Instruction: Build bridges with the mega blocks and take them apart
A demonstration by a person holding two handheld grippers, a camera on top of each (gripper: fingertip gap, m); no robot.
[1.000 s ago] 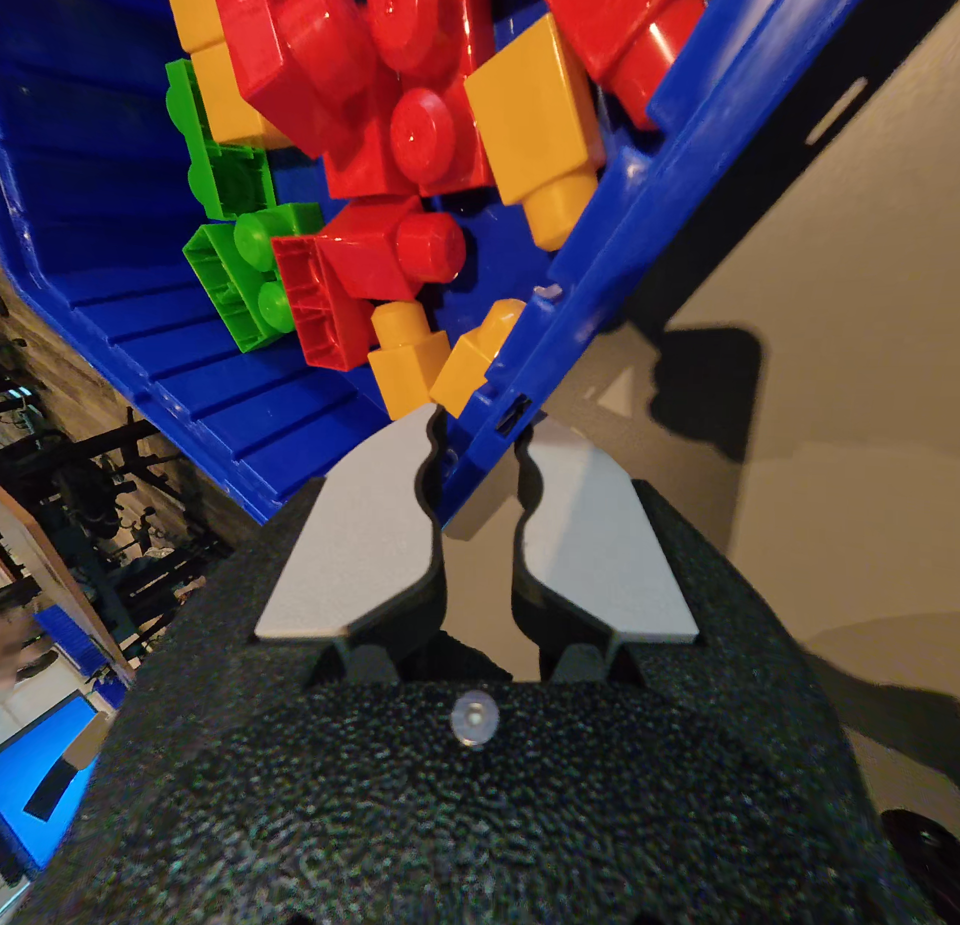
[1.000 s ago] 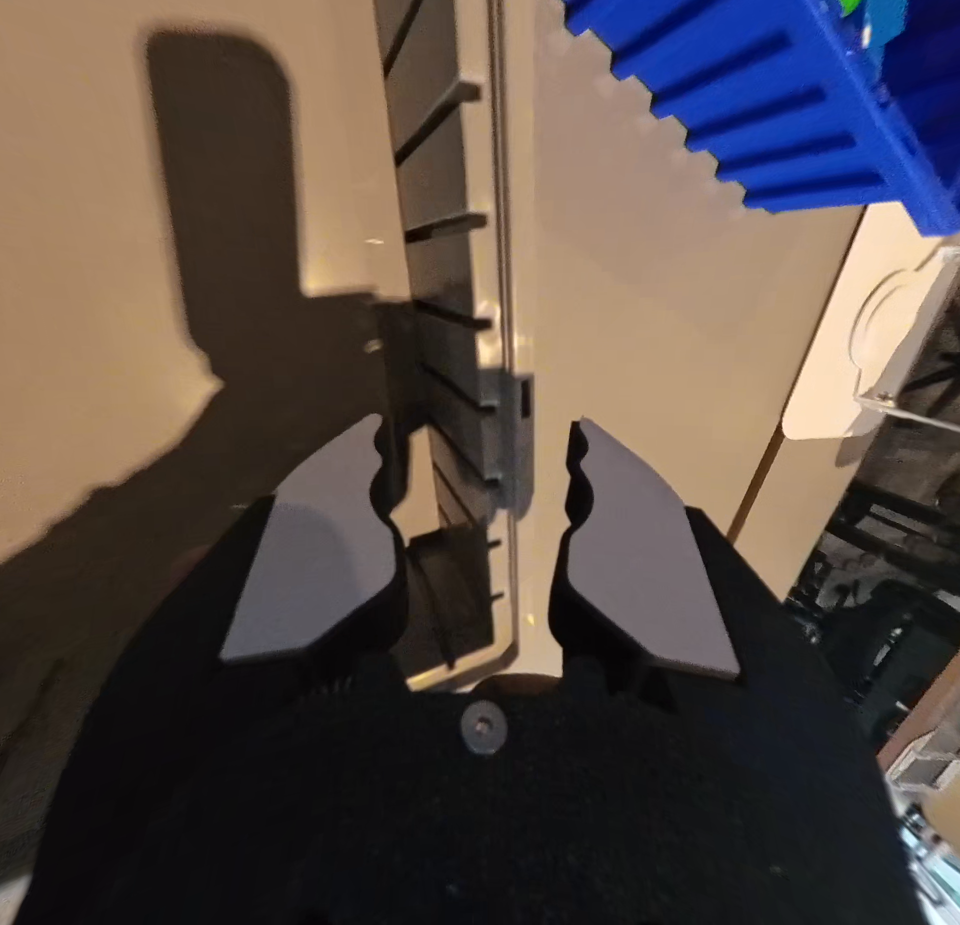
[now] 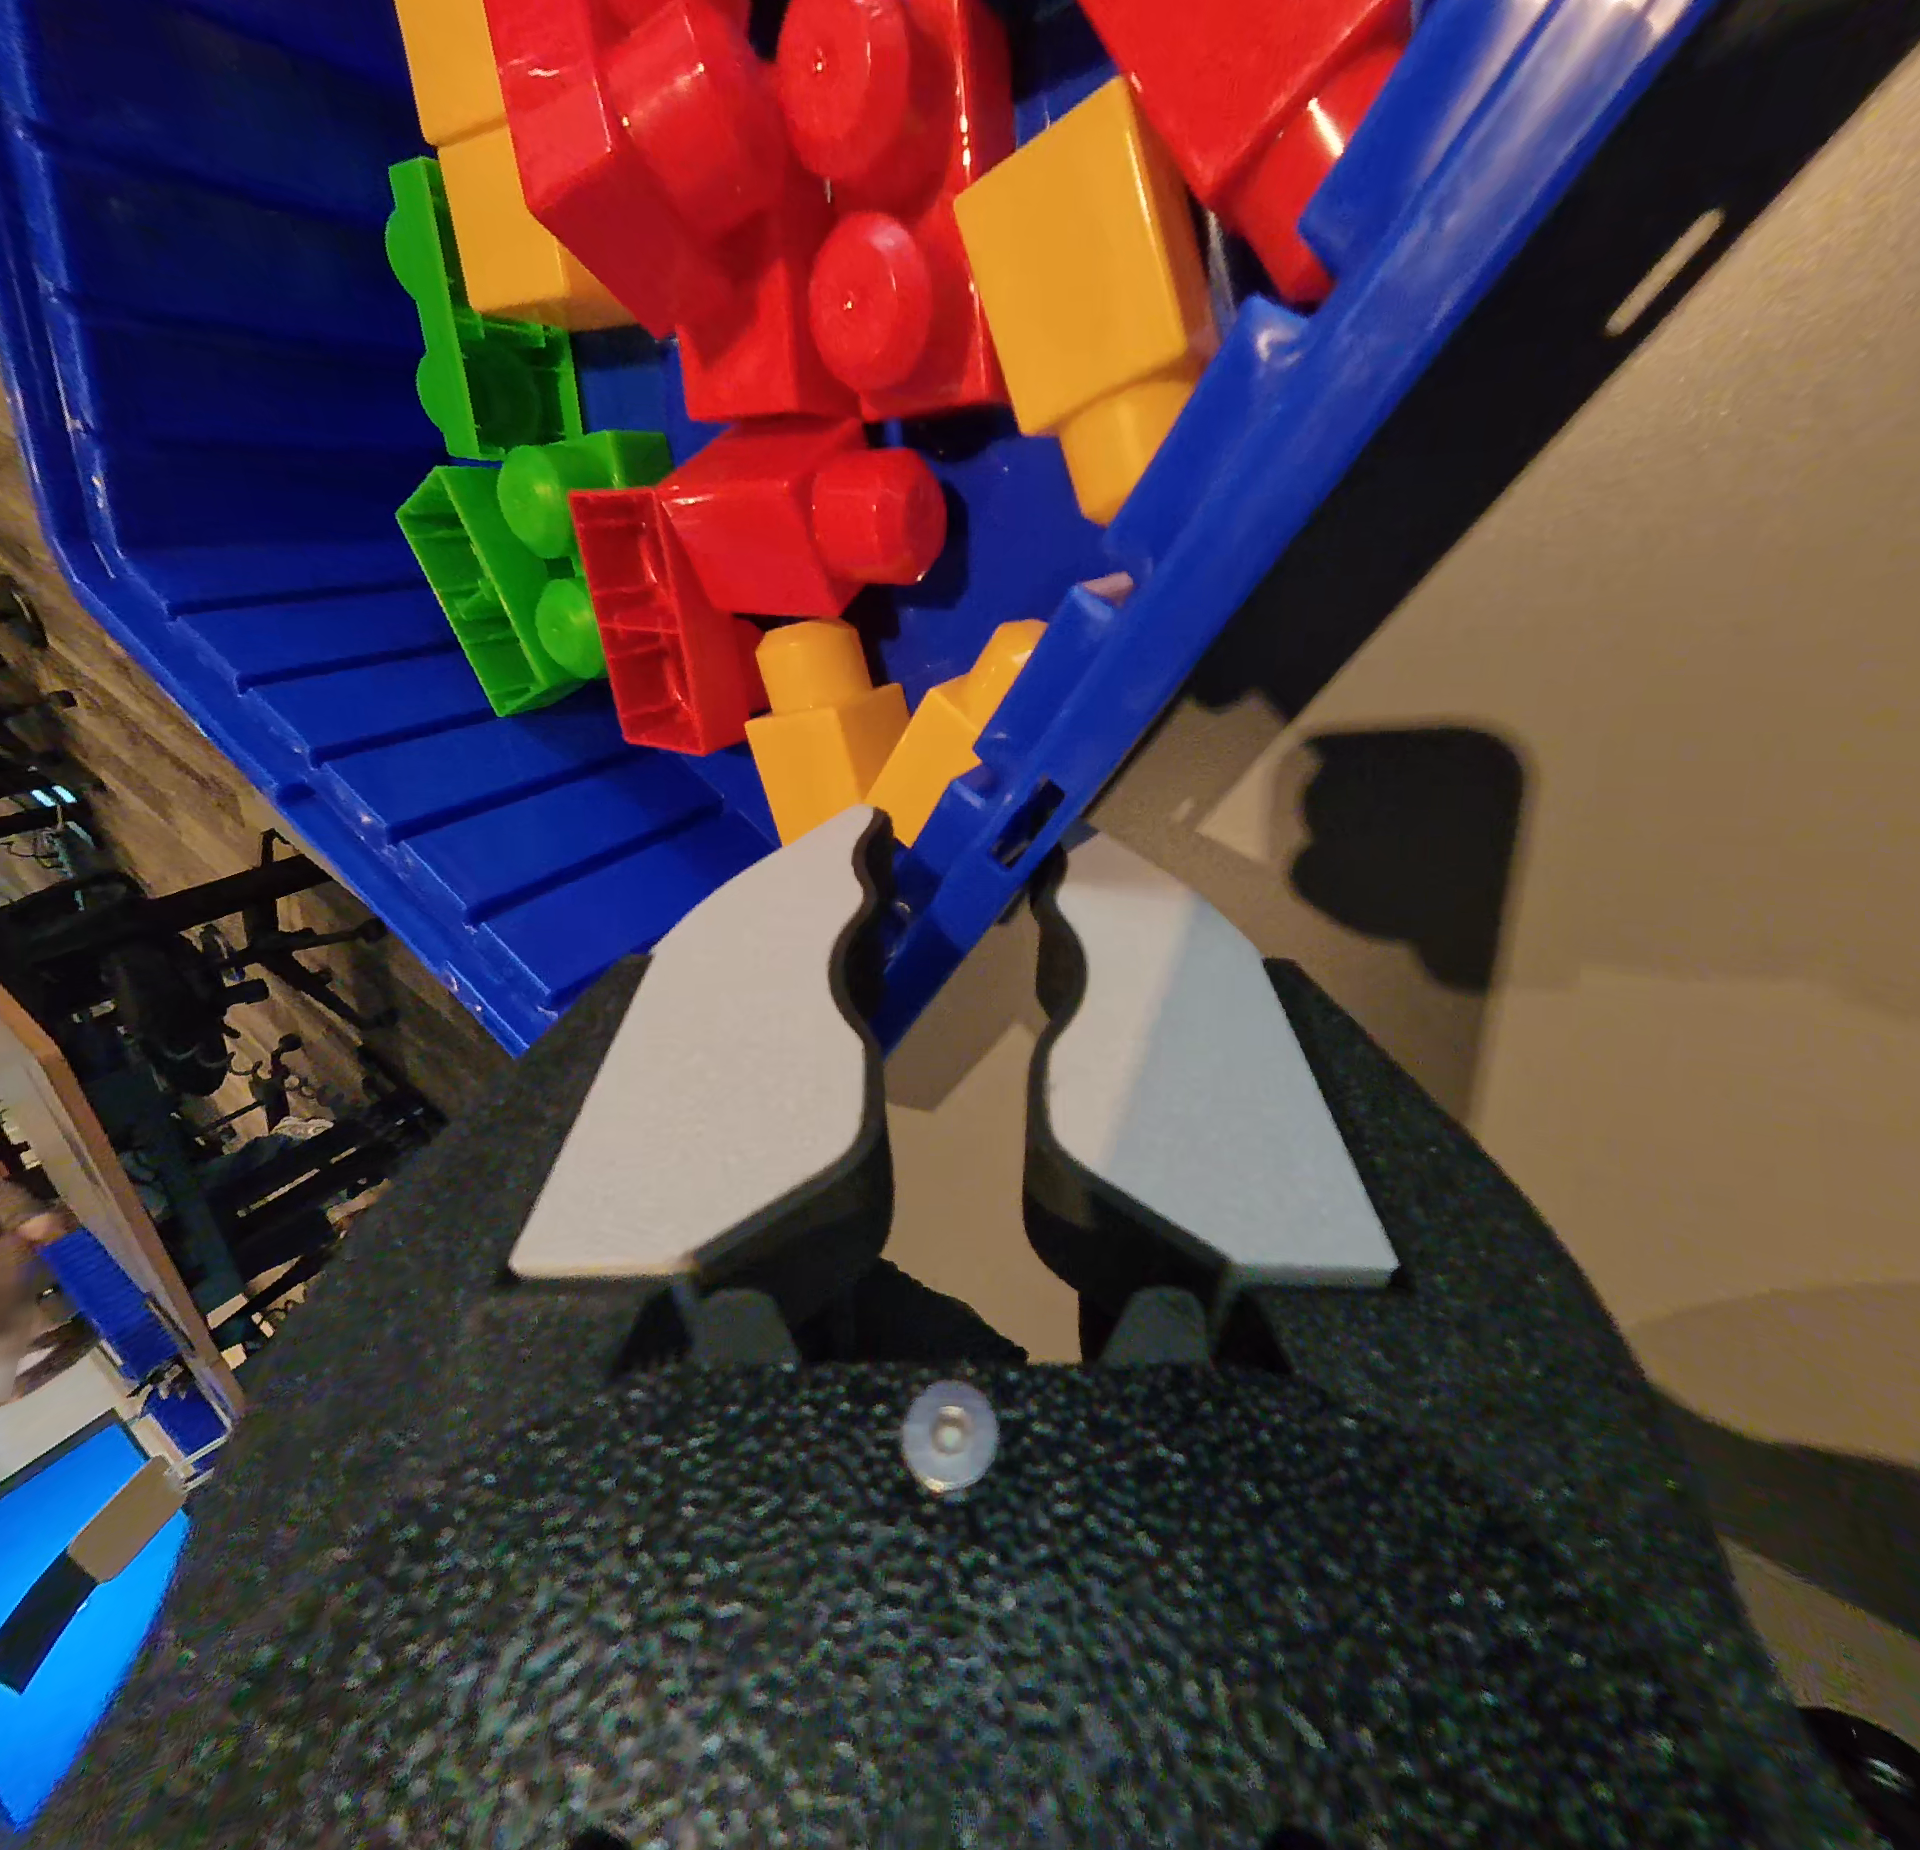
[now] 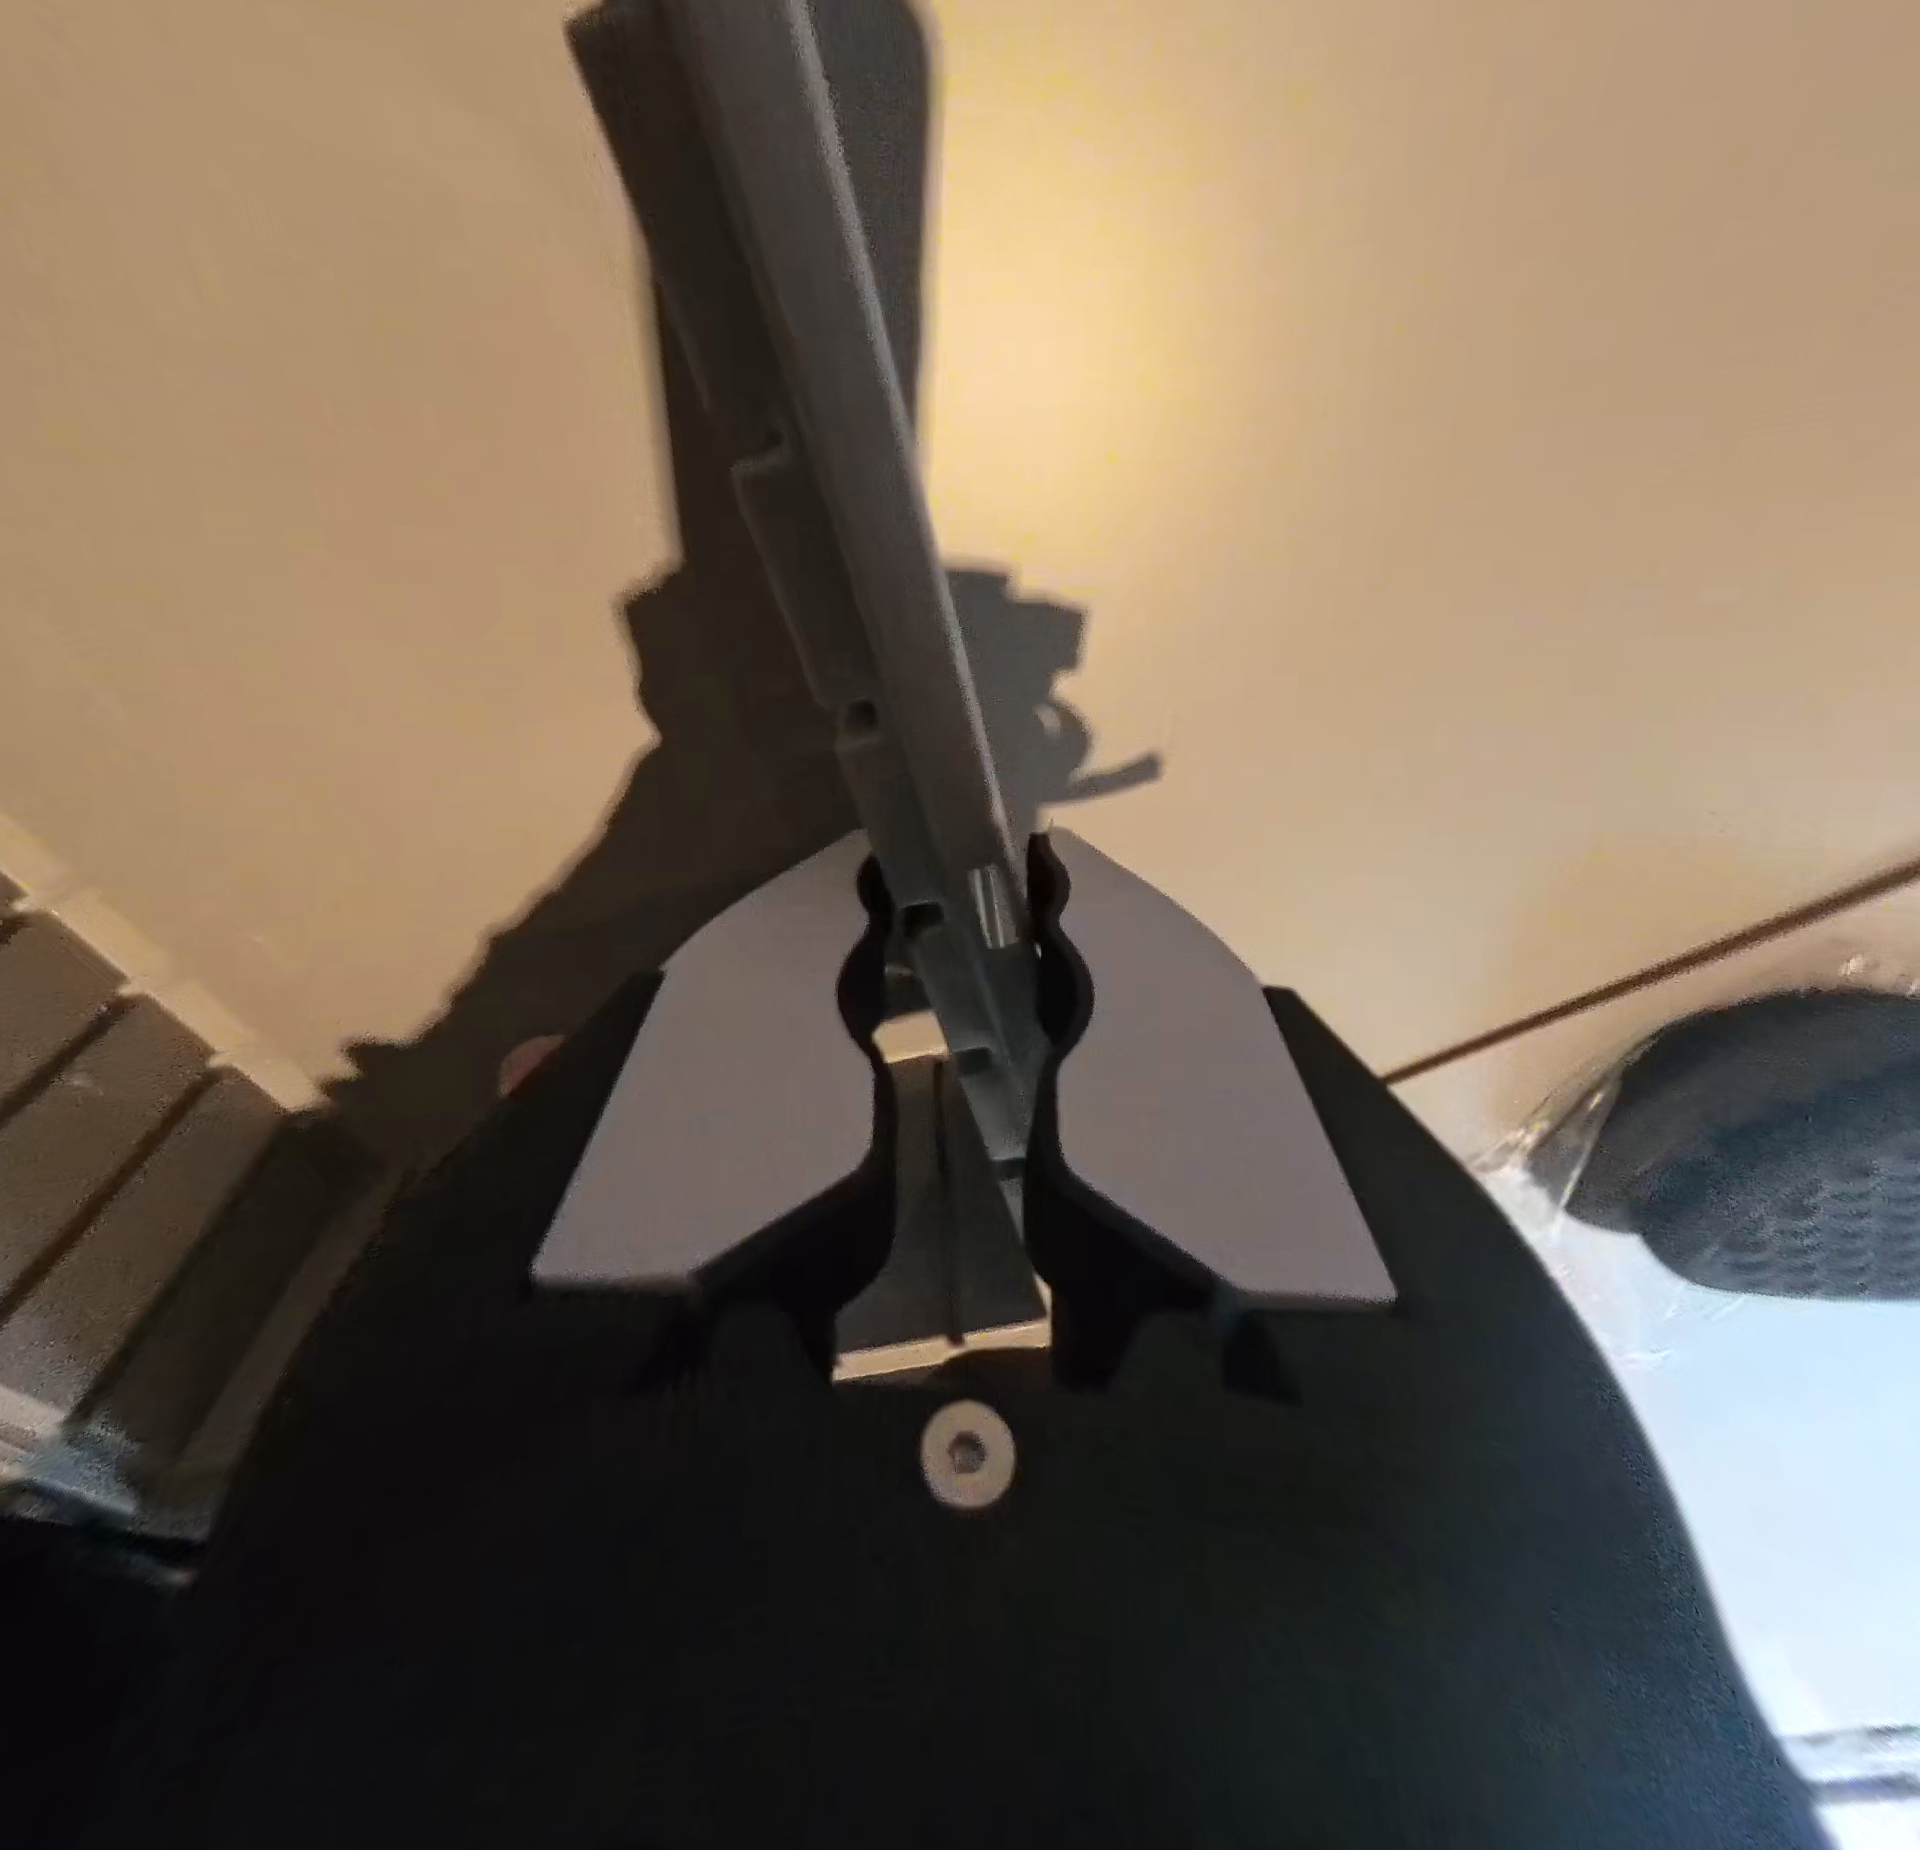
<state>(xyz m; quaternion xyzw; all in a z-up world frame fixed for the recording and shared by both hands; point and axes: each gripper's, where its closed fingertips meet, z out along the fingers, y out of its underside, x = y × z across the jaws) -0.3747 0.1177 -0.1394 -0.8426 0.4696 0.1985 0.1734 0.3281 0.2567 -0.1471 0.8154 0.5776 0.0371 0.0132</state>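
Mega blocks [image 3: 790, 273] in red, yellow and green lie heaped inside a blue bin [image 3: 1382, 366], which is tilted so that its open side faces the left wrist camera. The left gripper [image 3: 956, 844] grips the bin's rim: its fingers [image 3: 727, 1052] are closed down to a narrow gap, one inside the bin wall and one outside, with the blue rim between them. The blocks therefore lie directly ahead of the left fingers, slightly toward the inner finger; the nearest are two yellow blocks [image 3: 821, 730] just beyond the fingertip.

The right gripper [image 4: 956, 865] holds a grey ribbed plastic edge [image 4: 862, 574], apparently the rim of a grey bin or lid, though the blur prevents a firm identification. Its fingers are nearly closed on this edge, whose long axis runs straight away from the gripper over the beige table [image 4: 1455, 346]. No blocks appear in the right wrist view.

Judgement: the step in hand is emptying or positioning the containers before building. The left gripper is the nearer to the blocks; the next move depends on the direction of tilt of the blue bin toward the table.
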